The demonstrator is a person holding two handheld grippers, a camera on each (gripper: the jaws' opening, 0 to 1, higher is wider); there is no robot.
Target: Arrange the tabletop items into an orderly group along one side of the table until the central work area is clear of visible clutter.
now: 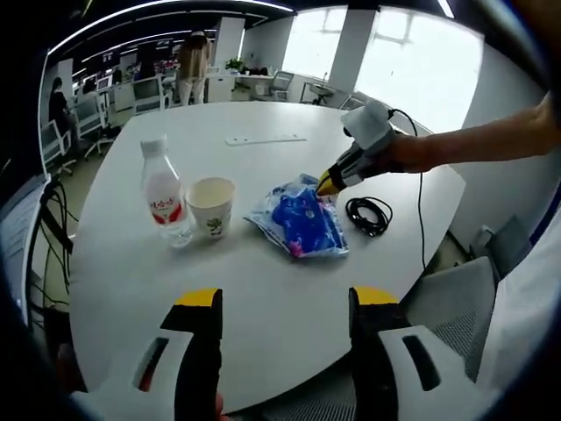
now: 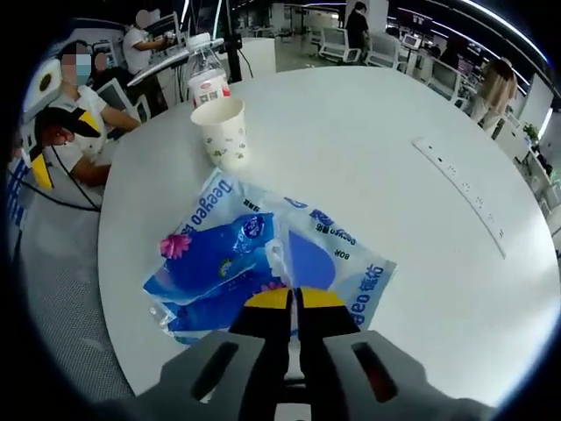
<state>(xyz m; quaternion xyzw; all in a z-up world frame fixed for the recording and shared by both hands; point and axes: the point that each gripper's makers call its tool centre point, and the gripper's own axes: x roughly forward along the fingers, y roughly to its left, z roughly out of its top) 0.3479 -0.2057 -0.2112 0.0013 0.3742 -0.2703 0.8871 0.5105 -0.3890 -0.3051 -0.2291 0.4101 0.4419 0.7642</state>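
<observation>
Looking along the left hand-held gripper [image 1: 284, 338], its yellow-tipped jaws stand spread and empty, held back over the near edge of the counter [image 1: 131, 263], apparently in reserve. Ahead on the counter stand a bottle [image 1: 163, 195] and a paper cup [image 1: 211, 206], just beside each other and upright. To their right lies a blue packet [image 1: 298, 219], flat, near the middle. A coiled black cable [image 1: 368, 215] lies just beyond the packet. The right hand-held gripper [image 1: 330, 182] reaches in from the right, its tip at the packet's far edge. A white power strip [image 1: 266, 139] lies well apart, across the counter.

Looking along the right hand-held gripper [image 2: 294, 300], the jaws are pressed together on the near edge of the packet [image 2: 237, 263], pinching its plastic. The grip sits at the rim, likely so the flat packet can be dragged or lifted without crushing the contents. The cup [image 2: 223, 132] and bottle [image 2: 206, 81] stand beyond it, near the counter's [image 2: 368, 140] edge. The strip [image 2: 460, 193] lies off to the right. By my judgement, the packet is to join the cup and bottle; cable and strip remain unsorted.
</observation>
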